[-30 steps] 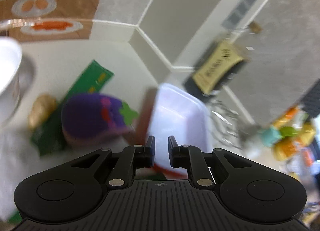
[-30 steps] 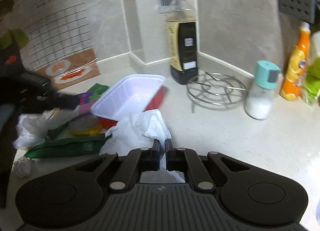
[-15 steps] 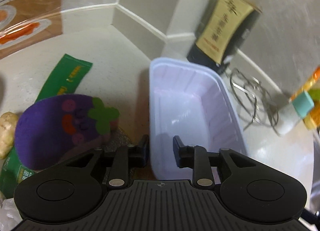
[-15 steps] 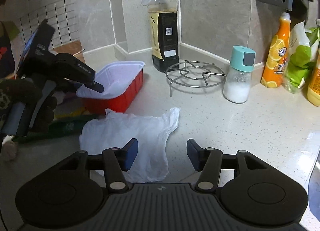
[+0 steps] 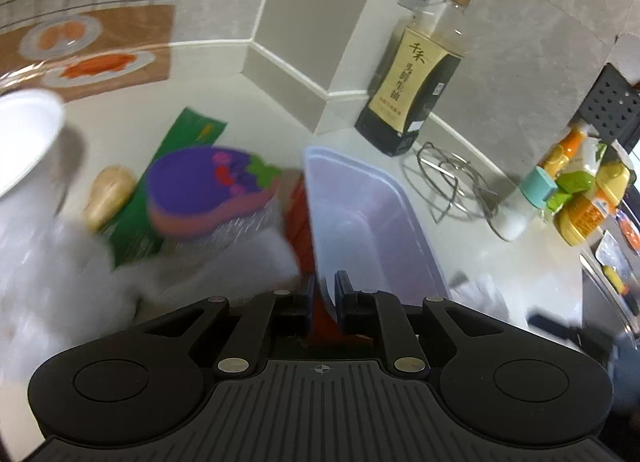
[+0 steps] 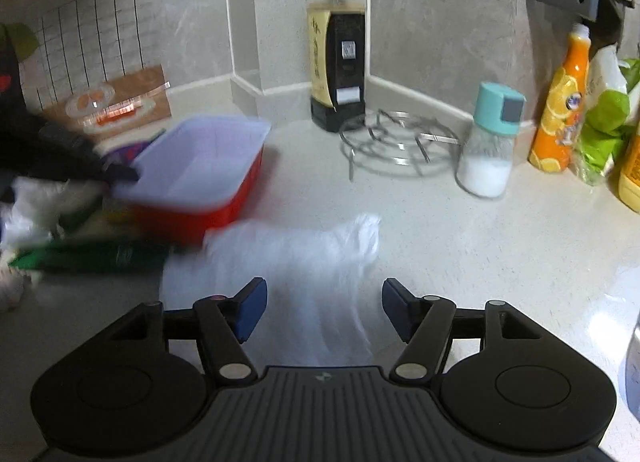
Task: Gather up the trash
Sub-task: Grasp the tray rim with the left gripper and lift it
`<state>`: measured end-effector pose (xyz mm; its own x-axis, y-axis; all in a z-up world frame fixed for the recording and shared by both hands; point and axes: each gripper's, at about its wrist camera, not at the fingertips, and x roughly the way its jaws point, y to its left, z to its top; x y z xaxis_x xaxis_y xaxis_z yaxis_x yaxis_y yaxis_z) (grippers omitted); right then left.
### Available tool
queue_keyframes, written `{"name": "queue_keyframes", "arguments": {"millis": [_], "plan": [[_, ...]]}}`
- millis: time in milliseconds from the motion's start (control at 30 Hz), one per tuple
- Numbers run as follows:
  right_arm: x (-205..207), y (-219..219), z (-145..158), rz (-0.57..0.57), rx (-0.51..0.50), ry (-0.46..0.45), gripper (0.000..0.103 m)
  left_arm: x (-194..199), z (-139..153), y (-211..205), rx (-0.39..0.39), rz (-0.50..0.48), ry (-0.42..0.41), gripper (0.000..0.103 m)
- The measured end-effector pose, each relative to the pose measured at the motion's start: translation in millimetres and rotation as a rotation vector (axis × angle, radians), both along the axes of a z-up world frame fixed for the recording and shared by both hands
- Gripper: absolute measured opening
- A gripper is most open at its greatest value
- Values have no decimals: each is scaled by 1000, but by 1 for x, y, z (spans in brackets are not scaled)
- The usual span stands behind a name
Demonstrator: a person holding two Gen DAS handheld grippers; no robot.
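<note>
My left gripper [image 5: 322, 294] is shut on the near rim of a red takeaway box with a white inside [image 5: 368, 222]; the box also shows in the right wrist view [image 6: 200, 170], with the left gripper [image 6: 120, 173] at its left rim. My right gripper [image 6: 324, 308] is open and empty just above a white plastic bag [image 6: 296, 258] lying flat on the counter. A green wrapper [image 6: 92, 256] lies left of the bag, and another green wrapper [image 5: 176, 166] lies under a purple eggplant-shaped sponge [image 5: 208, 190].
A soy sauce bottle [image 6: 338, 50] stands in the corner, with a wire trivet [image 6: 396, 142], a salt shaker [image 6: 490, 142] and an orange bottle [image 6: 560, 102] to its right. A white bowl [image 5: 24, 138], a ginger piece [image 5: 108, 194] and crumpled white plastic [image 5: 60, 270] lie left.
My right gripper let go of the white bag, opened wide and pulled back. My left gripper closed on the box rim, and the box has shifted.
</note>
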<state>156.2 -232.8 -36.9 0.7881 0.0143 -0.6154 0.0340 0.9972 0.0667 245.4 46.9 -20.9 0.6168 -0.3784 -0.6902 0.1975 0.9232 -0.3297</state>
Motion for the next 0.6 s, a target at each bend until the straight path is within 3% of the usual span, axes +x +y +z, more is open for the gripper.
{"name": "queue_keyframes", "arguments": {"millis": [133,267,300,433,600], "plan": [[28,1,18,75,168,0,65,-28,-1,19,-64,30,44,14],[57,19,17,103,287,59,65,-48,-7,33,-101,47,79,13],[60,25,13,105,295,78,64,-51,-10,36,-116,55,85,13],[63,51,2,142,255,142,29,-59,-16,50,-216,111,72,14],[42,69,5,204,206,153,25,-67,-11,52,-221,135,40,19]]}}
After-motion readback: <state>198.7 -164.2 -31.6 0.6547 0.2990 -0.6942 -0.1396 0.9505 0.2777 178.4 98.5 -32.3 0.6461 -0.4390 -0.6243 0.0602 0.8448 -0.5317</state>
